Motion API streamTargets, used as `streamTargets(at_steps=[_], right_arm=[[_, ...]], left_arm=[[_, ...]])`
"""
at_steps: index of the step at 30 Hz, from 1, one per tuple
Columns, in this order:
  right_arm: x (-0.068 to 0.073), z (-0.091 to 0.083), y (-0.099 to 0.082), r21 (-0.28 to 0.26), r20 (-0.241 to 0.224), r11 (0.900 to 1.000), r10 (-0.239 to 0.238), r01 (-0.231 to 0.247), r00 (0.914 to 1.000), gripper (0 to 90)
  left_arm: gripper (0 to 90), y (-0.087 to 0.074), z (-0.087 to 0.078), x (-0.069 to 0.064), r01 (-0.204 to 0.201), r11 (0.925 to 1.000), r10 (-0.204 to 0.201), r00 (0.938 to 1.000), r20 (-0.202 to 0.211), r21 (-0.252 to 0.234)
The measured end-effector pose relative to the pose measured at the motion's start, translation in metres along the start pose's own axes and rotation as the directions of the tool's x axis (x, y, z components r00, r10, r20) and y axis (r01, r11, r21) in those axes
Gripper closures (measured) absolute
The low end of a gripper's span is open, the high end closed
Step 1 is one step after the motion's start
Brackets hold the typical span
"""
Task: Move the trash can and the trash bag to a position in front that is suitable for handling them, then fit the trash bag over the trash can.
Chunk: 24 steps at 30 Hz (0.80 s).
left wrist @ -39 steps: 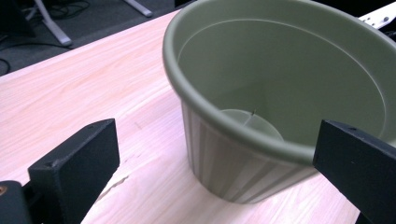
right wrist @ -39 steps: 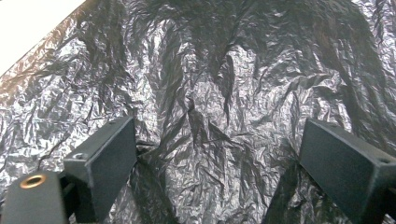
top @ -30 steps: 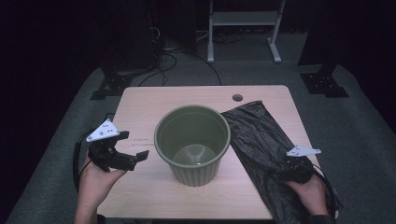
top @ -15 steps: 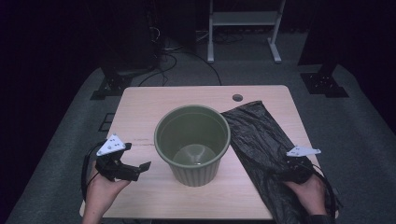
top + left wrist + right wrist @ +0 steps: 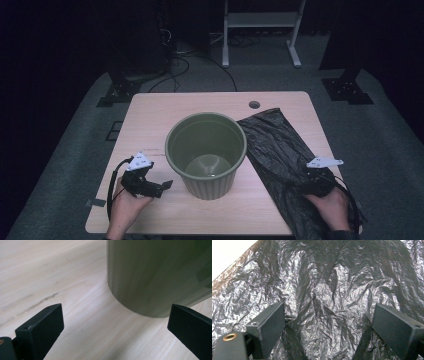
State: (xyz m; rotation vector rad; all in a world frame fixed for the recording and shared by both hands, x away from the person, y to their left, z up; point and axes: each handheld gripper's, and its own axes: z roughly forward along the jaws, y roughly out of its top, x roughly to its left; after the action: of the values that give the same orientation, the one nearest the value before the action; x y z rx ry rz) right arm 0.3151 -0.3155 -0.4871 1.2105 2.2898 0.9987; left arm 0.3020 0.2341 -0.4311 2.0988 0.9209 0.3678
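Green bin [image 5: 206,152] stands upright at the middle of the table [image 5: 150,115], open end up, inside empty apart from a pale patch at the bottom. Black bag [image 5: 280,160] lies flat and crinkled on the right part of the table, touching the bin's right side and running from near the hole [image 5: 254,104] at the far edge down past the near edge.

Left tongs [image 5: 162,186] sit low over the table at the near left, just beside the bin's base, pointing at it. In the left gripper view the jaws stand wide, nothing between them but bare table and the bin's lower wall [image 5: 155,277]; no contact with the bin.

Right tongs [image 5: 312,176] are over the near part of the bag. In the right gripper view the jaws stand wide, with crinkled bag [image 5: 324,290] across the gap and under both; cannot tell whether the tips touch the film. No fold is pinched.
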Motion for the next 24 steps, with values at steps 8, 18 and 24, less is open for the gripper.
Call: streamTargets(at_steps=[8, 18, 24], right_arm=[[0.000, 0.000, 0.000, 0.000, -0.003, 1.0000, -0.003, 0.003, 1.0000, 10.6], [0.000, 0.000, 0.000, -0.001, -0.009, 1.0000, -0.008, 0.008, 0.9999, 10.9], [-0.001, -0.001, 0.002, -0.001, -0.007, 1.0000, -0.004, 0.004, 1.0000, 21.9]], left_arm=[[0.0, -0.017, 0.024, 0.008, -0.005, 0.9996, 0.005, 1.0000, 0.001, 0.029], [0.0, -0.027, 0.038, 0.009, -0.010, 0.9970, 0.009, 0.9999, 0.014, 0.077], [0.0, -0.029, 0.042, 0.007, -0.027, 0.9961, 0.027, 0.9996, 0.010, 0.084]])
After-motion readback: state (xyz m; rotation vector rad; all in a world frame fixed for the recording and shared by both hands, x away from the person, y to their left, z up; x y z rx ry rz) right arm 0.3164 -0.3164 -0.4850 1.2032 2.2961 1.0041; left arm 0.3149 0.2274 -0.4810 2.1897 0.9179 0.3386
